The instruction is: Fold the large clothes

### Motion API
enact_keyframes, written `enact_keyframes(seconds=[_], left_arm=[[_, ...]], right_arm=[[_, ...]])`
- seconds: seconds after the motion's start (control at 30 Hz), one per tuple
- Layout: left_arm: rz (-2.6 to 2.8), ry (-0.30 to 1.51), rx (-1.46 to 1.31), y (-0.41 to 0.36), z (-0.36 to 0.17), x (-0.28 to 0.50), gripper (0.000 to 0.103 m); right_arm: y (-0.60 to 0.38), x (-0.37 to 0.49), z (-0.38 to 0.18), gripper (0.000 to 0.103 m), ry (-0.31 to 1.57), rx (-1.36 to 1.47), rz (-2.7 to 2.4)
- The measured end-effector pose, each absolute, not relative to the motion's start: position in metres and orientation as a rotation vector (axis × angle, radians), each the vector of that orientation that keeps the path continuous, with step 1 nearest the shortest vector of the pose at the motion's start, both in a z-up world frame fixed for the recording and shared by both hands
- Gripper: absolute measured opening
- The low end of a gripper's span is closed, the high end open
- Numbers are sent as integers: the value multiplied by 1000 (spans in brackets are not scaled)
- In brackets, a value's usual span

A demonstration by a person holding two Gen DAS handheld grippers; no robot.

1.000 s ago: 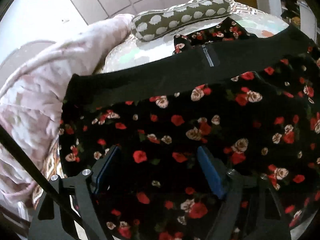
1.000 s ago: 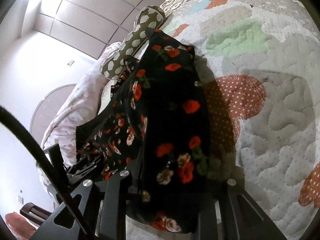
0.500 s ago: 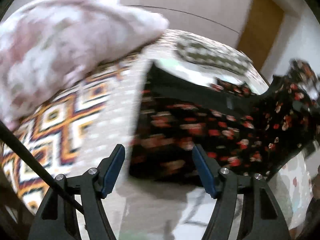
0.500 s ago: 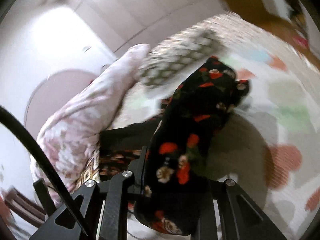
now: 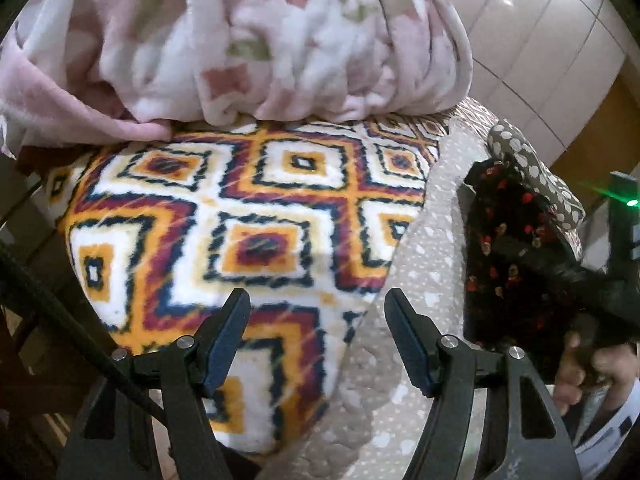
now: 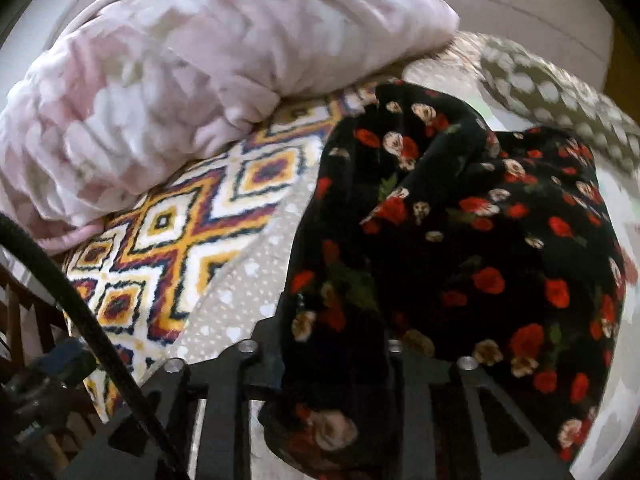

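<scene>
Since a second ago our left claw (image 5: 316, 332) has swung off the floral dress (image 5: 508, 248) and now hangs released over the patterned blanket (image 5: 248, 216), nothing between its blue pads; the dress lies at the right on the bed. In the right view, our right claw (image 6: 332, 364) is opening with dress fabric (image 6: 460, 240) draped between its fingers, beside the pink blanket (image 6: 180, 92).

Left gripper (image 5: 316, 344) agape; right gripper (image 6: 340, 364) opening
</scene>
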State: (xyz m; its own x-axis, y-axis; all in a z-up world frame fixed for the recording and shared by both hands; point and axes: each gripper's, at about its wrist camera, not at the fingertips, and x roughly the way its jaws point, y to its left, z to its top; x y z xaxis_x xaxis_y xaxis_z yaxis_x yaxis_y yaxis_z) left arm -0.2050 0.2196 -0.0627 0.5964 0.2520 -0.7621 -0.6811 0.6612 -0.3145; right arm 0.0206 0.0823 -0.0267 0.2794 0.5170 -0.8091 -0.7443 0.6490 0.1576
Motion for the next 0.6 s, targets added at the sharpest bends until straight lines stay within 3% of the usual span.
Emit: enact_keyframes(seconds=[0.03, 0.07, 0.33, 0.6], left_arm=[[583, 742, -647, 220, -62, -206, 69], [575, 736, -650, 220, -60, -204, 69], [381, 711, -587, 171, -32, -149, 71], [230, 756, -431, 107, -5, -69, 81]], right_arm=[[78, 22, -20, 60, 973, -214, 895], [73, 25, -14, 62, 982, -161, 922], [-17, 39, 66, 62, 841, 94, 976], [-86, 54, 38, 61, 840, -11, 787]])
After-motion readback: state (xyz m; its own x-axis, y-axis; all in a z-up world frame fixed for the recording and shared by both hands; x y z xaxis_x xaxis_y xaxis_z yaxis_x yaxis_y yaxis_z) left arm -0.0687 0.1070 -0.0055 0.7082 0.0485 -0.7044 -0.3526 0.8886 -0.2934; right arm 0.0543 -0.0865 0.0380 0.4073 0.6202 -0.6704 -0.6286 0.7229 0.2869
